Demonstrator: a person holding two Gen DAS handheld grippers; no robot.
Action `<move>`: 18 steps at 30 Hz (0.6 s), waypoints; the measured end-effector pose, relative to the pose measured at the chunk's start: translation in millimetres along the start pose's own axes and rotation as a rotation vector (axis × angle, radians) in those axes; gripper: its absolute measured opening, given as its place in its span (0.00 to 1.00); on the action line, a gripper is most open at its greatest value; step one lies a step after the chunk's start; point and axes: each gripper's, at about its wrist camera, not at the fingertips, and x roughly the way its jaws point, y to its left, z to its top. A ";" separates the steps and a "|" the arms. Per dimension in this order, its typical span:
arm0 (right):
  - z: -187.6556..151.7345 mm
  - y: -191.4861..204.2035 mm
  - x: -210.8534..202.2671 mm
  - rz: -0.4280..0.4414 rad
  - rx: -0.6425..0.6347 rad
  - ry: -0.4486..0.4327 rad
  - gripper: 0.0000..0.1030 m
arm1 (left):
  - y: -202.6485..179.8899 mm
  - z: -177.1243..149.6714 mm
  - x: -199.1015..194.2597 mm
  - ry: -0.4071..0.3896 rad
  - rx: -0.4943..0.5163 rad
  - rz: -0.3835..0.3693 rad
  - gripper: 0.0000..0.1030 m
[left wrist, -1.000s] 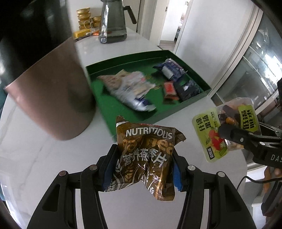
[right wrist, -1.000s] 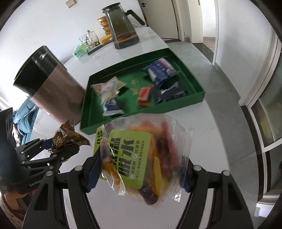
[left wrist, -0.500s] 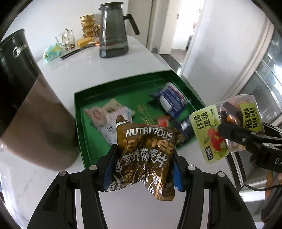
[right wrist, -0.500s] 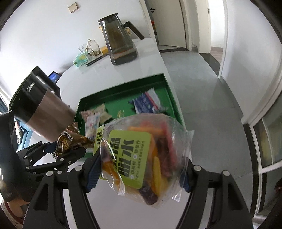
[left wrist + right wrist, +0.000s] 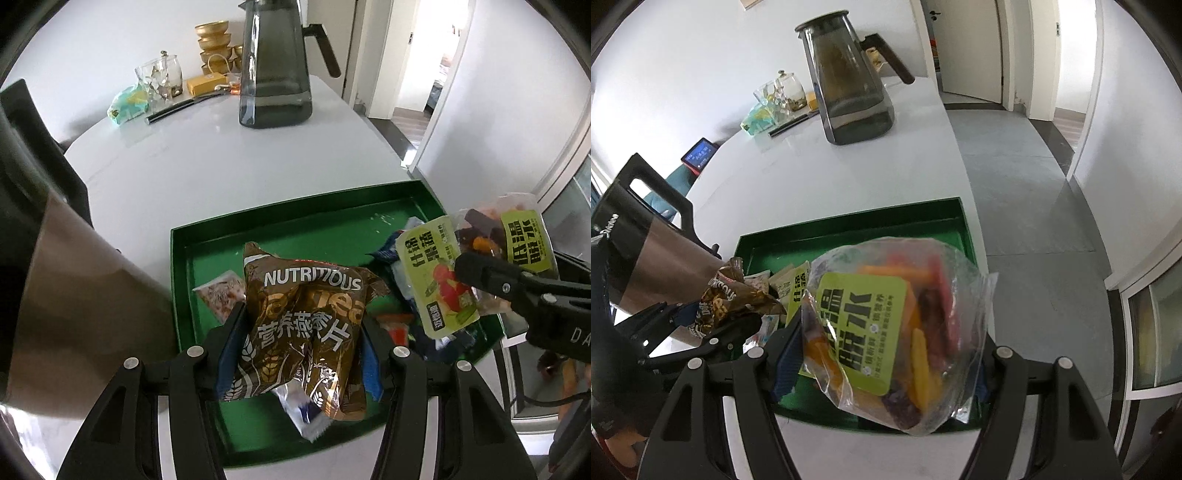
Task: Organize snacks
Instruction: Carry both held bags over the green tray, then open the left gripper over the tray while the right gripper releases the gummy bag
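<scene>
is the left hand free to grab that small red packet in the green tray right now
Probably not. The left tongs are shut on the brown oat snack bag, which hangs over the green tray and partly covers the small red packet. The bag would have to be dropped first.

— What sat on the desk?
— A green tray near its front edge, and a brown-and-black appliance just beside the tray.
— And farther back?
— A dark glass pitcher, a glass jar, gold bowls, a yellow box and a knife.
</scene>
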 end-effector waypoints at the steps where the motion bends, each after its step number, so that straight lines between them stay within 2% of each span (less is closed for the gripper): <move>1: 1.3 0.6 4.4 -0.005 -0.008 0.010 1.00 | 0.6 1.4 3.5 0.006 -0.003 0.001 0.48; 12: -4.2 -5.7 34.8 -0.082 -0.032 0.099 1.00 | -4.4 2.1 20.9 0.033 -0.008 0.038 0.48; 18: -5.9 -9.9 40.8 -0.104 -0.041 0.110 1.00 | -0.6 -0.4 27.5 0.045 -0.025 0.046 0.49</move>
